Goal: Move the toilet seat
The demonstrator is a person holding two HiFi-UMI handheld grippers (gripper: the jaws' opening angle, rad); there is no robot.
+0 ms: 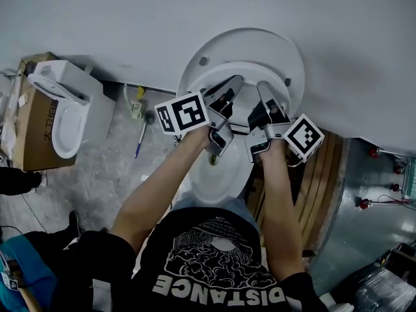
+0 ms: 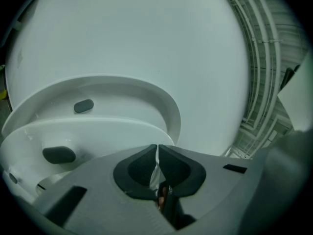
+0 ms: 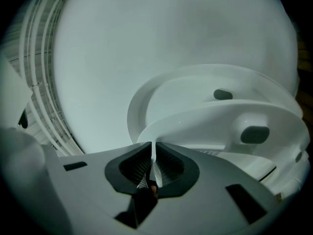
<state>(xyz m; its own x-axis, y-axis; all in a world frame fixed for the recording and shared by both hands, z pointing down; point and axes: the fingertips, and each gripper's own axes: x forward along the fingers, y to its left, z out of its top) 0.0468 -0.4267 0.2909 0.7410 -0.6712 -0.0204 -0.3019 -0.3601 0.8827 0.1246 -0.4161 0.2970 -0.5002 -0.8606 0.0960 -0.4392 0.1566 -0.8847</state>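
The white toilet seat (image 1: 242,52) stands raised over the bowl (image 1: 218,174), close to the grey wall, with the lid (image 2: 122,89) just behind it. My left gripper (image 1: 233,83) is shut on the seat's top edge left of centre. A thin white sliver of the rim shows between its dark pads (image 2: 142,168). My right gripper (image 1: 263,87) is shut on the same edge just to the right, also with a white sliver between its pads (image 3: 168,166). Dark oval bumpers (image 2: 58,154) (image 3: 254,132) dot the seat's underside.
A second white toilet (image 1: 62,109) sits on a cardboard box (image 1: 32,129) at the left. A blue-handled tool (image 1: 141,140) lies on the concrete floor. Wooden boards (image 1: 325,174) lean at the right, near red valves (image 1: 364,203).
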